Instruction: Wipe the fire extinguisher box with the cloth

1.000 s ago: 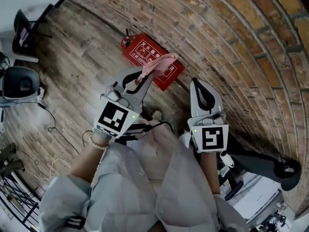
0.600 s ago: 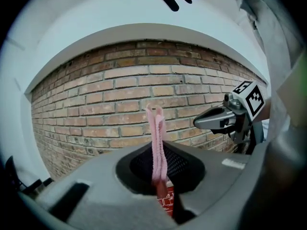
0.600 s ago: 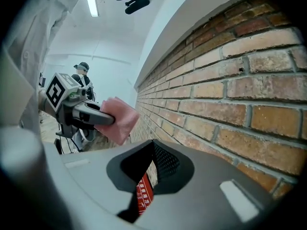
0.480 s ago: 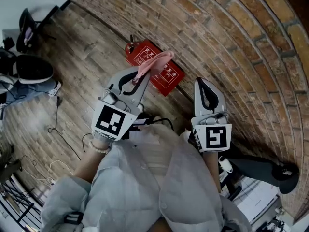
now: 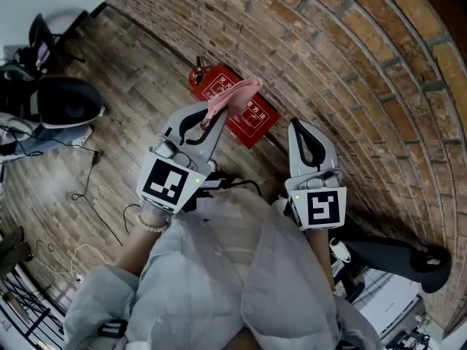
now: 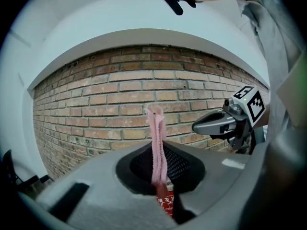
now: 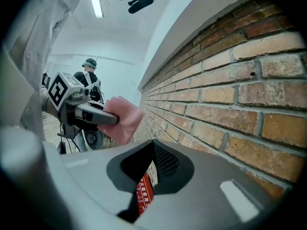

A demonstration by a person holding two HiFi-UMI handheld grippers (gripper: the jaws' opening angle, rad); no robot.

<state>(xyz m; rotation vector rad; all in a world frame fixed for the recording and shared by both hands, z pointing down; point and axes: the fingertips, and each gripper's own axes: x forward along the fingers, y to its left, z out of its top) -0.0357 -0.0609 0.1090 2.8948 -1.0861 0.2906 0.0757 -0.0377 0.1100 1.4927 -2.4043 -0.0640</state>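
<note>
Since the moment before, the box (image 5: 255,124) had drifted a little up in my head view and the dark chair (image 5: 69,100) had come further in from the edge. I took that to be my head turning, because the tools had barely shifted.

The box lay flat on the floor (image 5: 131,93), its far side against the brick wall (image 5: 350,71), lid and white lettering facing up.

My left tool (image 5: 214,119) was clenched on the pink cloth (image 5: 235,95). It pinched one end, so the rest stuck out past the tips as a loose flap. In the head view that flap lay right over the box, but the left gripper view showed only wall beyond it and a sliver of red far below through the jaws. I judged the cloth was held well above the lid and not touching it. Leaving the free end out front made sense, since that was the part meant to meet the surface.

My right tool (image 5: 300,125) was closed with nothing in it. It hung off to the side of the box, nearer the wall, out of the cloth's way.

No wiping had begun. The next move, as I read it, called for bringing the left tool down until the flap lay on the lid.
</note>
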